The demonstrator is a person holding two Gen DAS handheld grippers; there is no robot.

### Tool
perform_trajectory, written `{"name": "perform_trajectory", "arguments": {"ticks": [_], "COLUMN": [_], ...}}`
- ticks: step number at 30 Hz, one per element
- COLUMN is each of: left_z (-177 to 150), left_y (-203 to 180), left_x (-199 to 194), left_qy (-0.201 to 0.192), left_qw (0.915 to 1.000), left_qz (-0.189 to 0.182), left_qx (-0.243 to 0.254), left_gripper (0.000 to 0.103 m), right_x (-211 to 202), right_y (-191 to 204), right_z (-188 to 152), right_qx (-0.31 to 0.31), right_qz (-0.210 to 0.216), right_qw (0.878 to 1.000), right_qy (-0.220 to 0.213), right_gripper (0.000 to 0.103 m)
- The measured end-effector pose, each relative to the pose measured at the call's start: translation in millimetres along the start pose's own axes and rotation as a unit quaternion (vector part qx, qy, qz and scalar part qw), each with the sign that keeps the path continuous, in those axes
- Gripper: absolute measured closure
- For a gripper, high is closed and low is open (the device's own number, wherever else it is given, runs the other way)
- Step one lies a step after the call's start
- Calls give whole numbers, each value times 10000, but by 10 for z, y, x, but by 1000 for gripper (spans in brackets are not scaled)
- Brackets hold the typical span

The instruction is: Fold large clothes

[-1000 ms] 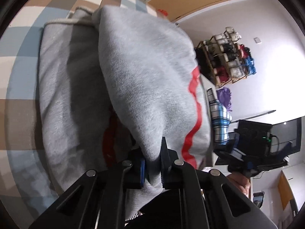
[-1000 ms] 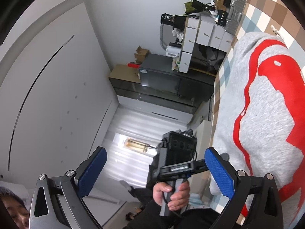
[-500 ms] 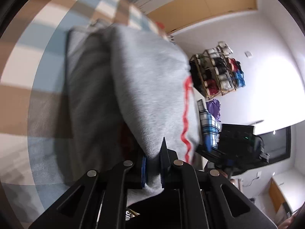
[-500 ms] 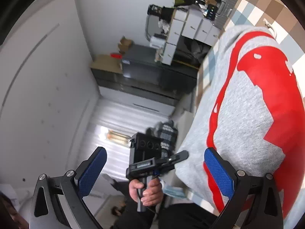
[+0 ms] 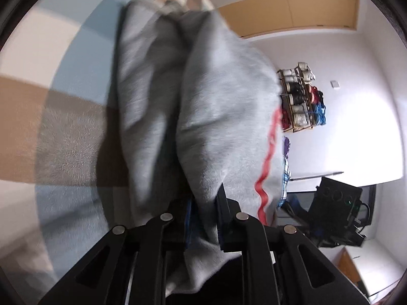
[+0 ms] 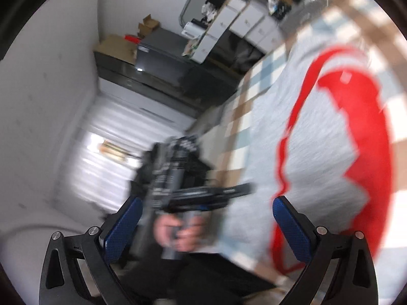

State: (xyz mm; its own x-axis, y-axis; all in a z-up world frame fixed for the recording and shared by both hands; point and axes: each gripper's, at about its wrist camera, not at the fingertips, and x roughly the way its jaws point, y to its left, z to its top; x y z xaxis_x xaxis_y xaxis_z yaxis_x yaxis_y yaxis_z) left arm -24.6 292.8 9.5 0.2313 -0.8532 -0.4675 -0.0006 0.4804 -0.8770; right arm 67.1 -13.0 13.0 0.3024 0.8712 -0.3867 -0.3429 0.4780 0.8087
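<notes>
Here's the left gripper (image 5: 203,218), and its jaws are just beginning to ease apart with a fold of the grey sweatshirt (image 5: 218,106) between them, the cloth pinched between the pads. The sweatshirt rises in two soft humps ahead of the camera, a wavy red line (image 5: 267,157) running down its right flank. It lies on the checked blanket (image 5: 63,117), squares of tan, pale blue and cream, fuzzy close up.

Round the room from this side: a pale wooden panel (image 5: 292,7) high on the white wall, a wooden rack (image 5: 300,99) stuffed with rolled-up things in white, black, red and blue, and a dark screen (image 5: 338,190) low on the right.

Over to the right gripper (image 6: 204,218): blue pads spread wide, nothing between them. Past them, blurred, a hand (image 6: 178,231) grips the handle of the other gripper, which points towards the sweatshirt. From here the sweatshirt (image 6: 318,152) shows its big red print (image 6: 363,132), spread over the same checked blanket (image 6: 244,117). Behind stand a dark cabinet (image 6: 162,58), white drawer boxes (image 6: 244,23) with clutter on top, and cardboard boxes (image 6: 114,45).
</notes>
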Motion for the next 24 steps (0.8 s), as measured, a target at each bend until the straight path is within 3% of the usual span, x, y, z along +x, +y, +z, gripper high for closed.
{"name": "perform_trajectory", "arguments": {"ticks": [2,4,7,8,10,11,13,15,17,18,19,21,24], "left_z": [-58,-153,-332,-429,-558,-600,-636,-589,-495,-428,-392,-341,-355], "left_y": [-196,-416,-695,-835,-976,-998,-980,-836,-607,-451,-383,-202,-241], "left_x": [-149,-373,-504,-473,-317,-221,0,248,382,417,423,413,389], "left_qy": [-177,-473,-562,-469,-225,-128,51,132,120,60,45,22,50], "left_qw": [9993,9966,9939,9928,9921,9919,9917,9921,9940,9956,9961,9967,9967], "left_qz": [131,338,175,76,-76,-111,61,507,782,754,747,810,776], "left_qx": [312,586,928,1096,1234,1259,1282,1141,757,545,461,104,212], "left_gripper": [93,93,92,89,61,56,56,56,56,64,86,102,102], "right_x": [-84,-42,-3,-15,-8,4,37,91,118,119,106,88,32], "right_y": [-140,-452,-771,-840,-911,-950,-960,-899,-843,-829,-819,-763,-522], "right_z": [-29,-44,-12,-4,-10,-27,-50,-59,-67,-78,-72,-71,29], "right_qx": [102,750,1391,1537,1711,1763,1751,1643,1538,1495,1464,1313,1029], "right_qz": [-24,384,813,962,1095,1095,985,789,629,581,553,444,36], "right_qw": [9999,9964,9868,9833,9791,9782,9795,9831,9860,9869,9876,9903,9941], "right_qy": [-3,66,138,153,121,118,154,191,172,154,145,132,344], "right_gripper": [0,0,0,0,0,0,0,0,0,0,0,0,0]}}
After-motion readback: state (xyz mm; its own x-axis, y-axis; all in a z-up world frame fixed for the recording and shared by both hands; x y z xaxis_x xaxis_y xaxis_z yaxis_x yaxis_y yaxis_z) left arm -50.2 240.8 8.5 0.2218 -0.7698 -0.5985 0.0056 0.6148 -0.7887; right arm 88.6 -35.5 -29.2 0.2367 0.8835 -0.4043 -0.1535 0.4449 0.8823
